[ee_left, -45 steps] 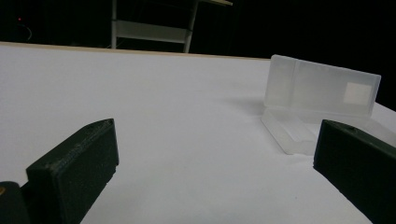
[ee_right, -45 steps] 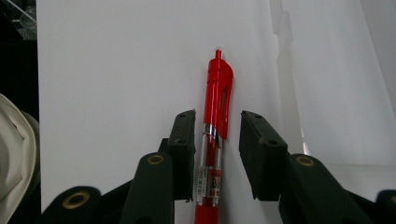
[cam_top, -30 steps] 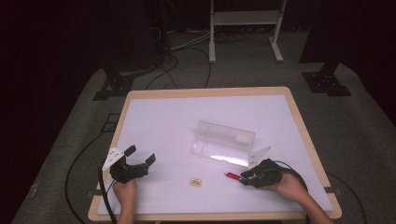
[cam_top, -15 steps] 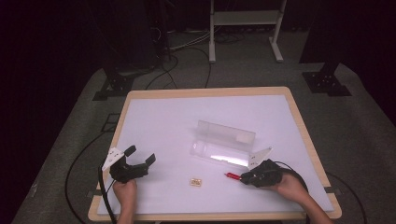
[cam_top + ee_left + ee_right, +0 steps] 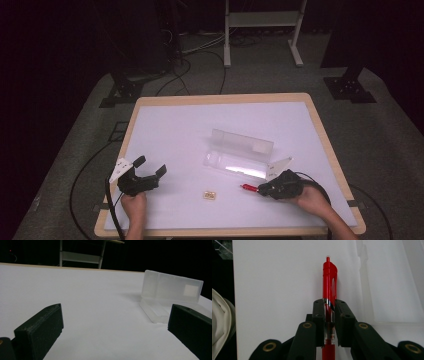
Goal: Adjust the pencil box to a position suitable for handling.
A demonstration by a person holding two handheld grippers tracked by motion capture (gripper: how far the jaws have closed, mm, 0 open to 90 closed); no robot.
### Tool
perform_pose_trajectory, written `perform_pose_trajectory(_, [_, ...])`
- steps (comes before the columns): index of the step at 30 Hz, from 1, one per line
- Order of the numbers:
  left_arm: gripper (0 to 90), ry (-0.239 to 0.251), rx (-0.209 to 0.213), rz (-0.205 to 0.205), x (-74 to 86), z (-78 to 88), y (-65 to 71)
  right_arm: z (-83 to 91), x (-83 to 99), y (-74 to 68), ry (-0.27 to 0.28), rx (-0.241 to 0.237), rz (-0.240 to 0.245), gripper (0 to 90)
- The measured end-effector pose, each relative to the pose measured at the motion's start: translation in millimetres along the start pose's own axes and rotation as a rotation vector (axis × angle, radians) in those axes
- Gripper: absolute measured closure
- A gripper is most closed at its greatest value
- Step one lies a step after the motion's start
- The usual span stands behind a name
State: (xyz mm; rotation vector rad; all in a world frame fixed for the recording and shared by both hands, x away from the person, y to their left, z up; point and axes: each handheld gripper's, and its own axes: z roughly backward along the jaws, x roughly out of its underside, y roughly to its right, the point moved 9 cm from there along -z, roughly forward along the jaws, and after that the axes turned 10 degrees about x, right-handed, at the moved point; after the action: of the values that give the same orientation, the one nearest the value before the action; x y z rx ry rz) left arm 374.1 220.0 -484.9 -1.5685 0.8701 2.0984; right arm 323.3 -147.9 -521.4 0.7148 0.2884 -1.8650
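From the high view, the right gripper [image 5: 261, 189] lies low near the front right corner of the tabletop [image 5: 170, 125], clamped on a red pen [image 5: 248, 188] whose free end juts toward the middle of the front edge. Its jaws have just been closing, with the pen between them. The left gripper [image 5: 150, 167] rests near the front left corner, spread wide and holding nothing. A clear open case [image 5: 240, 155] sits mid-table just behind the pen, and a small tan item [image 5: 210, 195] lies near the front edge between the two hands. The likely risk: the pen juts far out of the hold, so a lift could swing it into the case.

In the left gripper view, the wide black jaws frame bare tabletop, with the case [image 5: 172, 295] toward the far right, lid upright.

In the right gripper view, the pen [image 5: 329, 277] is glossy red, with a clip and push button at the far end. The pads pinch its barrel by the silver ring; being smooth and round, it could roll or slide out.
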Motion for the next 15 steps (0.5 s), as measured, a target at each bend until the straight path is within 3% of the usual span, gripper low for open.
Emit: perform_pose_trajectory(15, [0.0, -0.006, 0.0, -0.007, 0.3, -0.7, 0.1, 15.1, -18.9, 12.5, 0.03, 0.033, 0.003, 78.7])
